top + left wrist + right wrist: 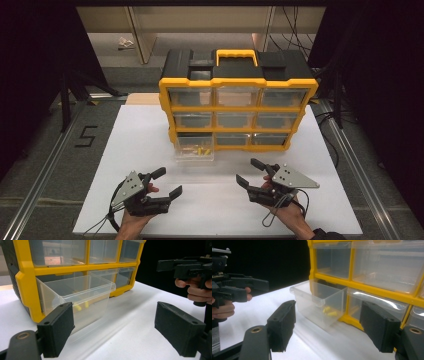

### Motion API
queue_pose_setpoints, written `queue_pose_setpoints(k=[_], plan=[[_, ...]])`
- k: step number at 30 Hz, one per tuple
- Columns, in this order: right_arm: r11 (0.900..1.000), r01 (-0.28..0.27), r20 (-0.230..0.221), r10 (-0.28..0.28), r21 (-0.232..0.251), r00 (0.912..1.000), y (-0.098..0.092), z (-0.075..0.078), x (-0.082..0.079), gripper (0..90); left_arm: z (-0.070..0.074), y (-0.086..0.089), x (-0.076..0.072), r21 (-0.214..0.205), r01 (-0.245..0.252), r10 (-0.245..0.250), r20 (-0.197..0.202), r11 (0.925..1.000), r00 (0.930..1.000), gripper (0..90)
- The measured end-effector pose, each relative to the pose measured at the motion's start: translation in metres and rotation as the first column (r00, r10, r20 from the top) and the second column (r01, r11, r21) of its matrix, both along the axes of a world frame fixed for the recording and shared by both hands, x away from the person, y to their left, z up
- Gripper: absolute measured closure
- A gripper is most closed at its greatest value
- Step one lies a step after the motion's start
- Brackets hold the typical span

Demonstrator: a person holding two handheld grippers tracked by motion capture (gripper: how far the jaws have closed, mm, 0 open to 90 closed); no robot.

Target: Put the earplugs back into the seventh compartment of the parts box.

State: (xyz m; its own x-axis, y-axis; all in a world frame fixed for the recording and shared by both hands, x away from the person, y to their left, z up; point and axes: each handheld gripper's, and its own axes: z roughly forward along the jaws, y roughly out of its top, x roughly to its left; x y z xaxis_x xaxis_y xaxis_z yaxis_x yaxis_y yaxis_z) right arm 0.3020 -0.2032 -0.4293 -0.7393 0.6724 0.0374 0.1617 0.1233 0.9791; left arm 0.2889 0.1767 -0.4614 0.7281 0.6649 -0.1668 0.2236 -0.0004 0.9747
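Nearest edge of white table (220, 210): left gripper (164, 183) and right gripper (252, 172) hover side by side, jaws spread wide, nothing held, likely poised to reach drawer. Just beyond, clear drawer (194, 148) pulled out from bottom-left slot of yellow organizer (238, 109), front resting toward table, exposing small yellow pieces (79, 307) inside for picking. Other drawers closed.

I work in a lab-like recording bay: black curtains (35, 75), aluminium rails (47, 165), loose cables (295, 30), a white tabletop (225, 210).
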Motion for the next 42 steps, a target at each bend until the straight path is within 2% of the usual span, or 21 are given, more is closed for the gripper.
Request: queue_pose_setpoints(k=[19, 27, 35, 38, 42], plan=[[0.9997, 0.024, -0.005, -0.024, -0.007, 0.9997, -0.014, -0.008, -0.011, 29.8, 0.000, 0.000, 0.000, 0.008, 0.006, -0.006, -0.006, 0.9999, 1.0000, 15.3], [0.9995, 0.030, -0.012, -0.030, 0.005, 0.9995, -0.019, -0.010, -0.018, 29.1, -0.001, 0.000, 0.000, 0.012, 0.010, -0.010, -0.011, 0.9999, 0.9999, 15.3], [0.9989, 0.047, -0.011, -0.047, 0.006, 0.9988, -0.023, -0.010, -0.026, 28.8, 0.000, 0.000, 0.000, 0.008, 0.017, -0.017, -0.006, 0.9998, 0.9998, 15.4], [0.9988, 0.048, -0.014, -0.047, 0.011, 0.9988, -0.024, -0.011, -0.028, 28.8, 0.000, 0.000, -0.001, -0.010, 0.032, -0.032, 0.004, 0.9994, 0.9995, 15.2], [0.9988, 0.050, -0.013, -0.050, 0.005, 0.9987, -0.024, -0.012, -0.029, 28.8, 0.000, -0.001, -0.001, 0.000, 0.031, -0.031, 0.003, 0.9995, 0.9995, 15.2]])
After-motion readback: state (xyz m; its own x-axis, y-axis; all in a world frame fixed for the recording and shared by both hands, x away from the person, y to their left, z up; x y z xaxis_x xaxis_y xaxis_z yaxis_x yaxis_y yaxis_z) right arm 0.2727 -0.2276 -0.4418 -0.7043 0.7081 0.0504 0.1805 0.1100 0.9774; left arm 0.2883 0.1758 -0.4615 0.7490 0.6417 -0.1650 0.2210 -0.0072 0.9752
